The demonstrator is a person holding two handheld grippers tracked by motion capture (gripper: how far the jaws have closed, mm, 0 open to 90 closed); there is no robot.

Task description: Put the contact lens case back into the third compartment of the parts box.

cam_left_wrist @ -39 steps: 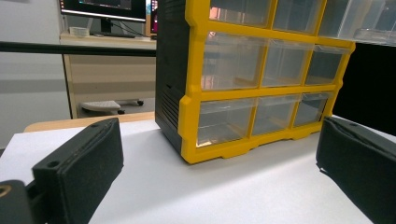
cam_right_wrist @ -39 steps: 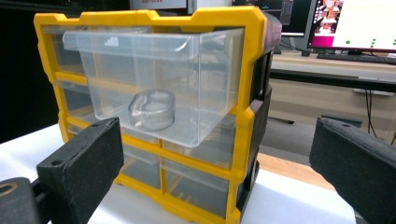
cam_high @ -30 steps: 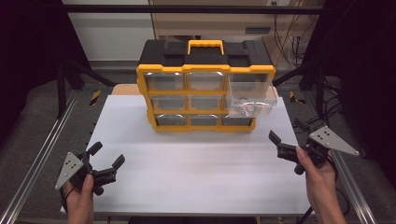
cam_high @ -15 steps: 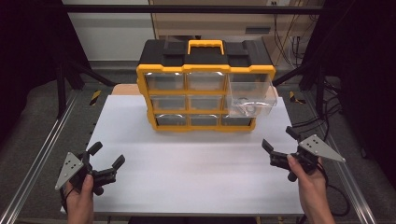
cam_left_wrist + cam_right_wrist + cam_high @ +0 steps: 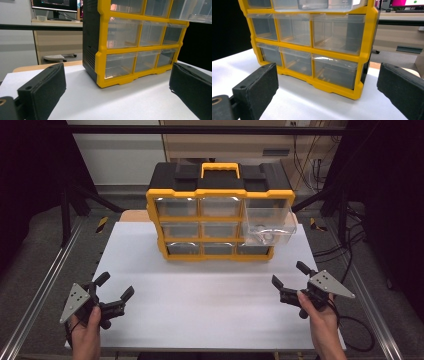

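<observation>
High view: organizer (image 5: pixel 220 215) sits at the far middle of the white table (image 5: pixel 200 295), yellow frame, black top, clear drawers. Top-right drawer (image 5: pixel 267 222) is pulled out, something small and shiny inside; can't tell what. Left gripper (image 5: pixel 114 292) low at the near-left corner, jaws wide, holding nothing. Right gripper (image 5: pixel 292 280) near the right edge, jaws wide, also empty. Both are well apart from the organizer and point toward it. Left gripper view: lower drawers all shut.
</observation>
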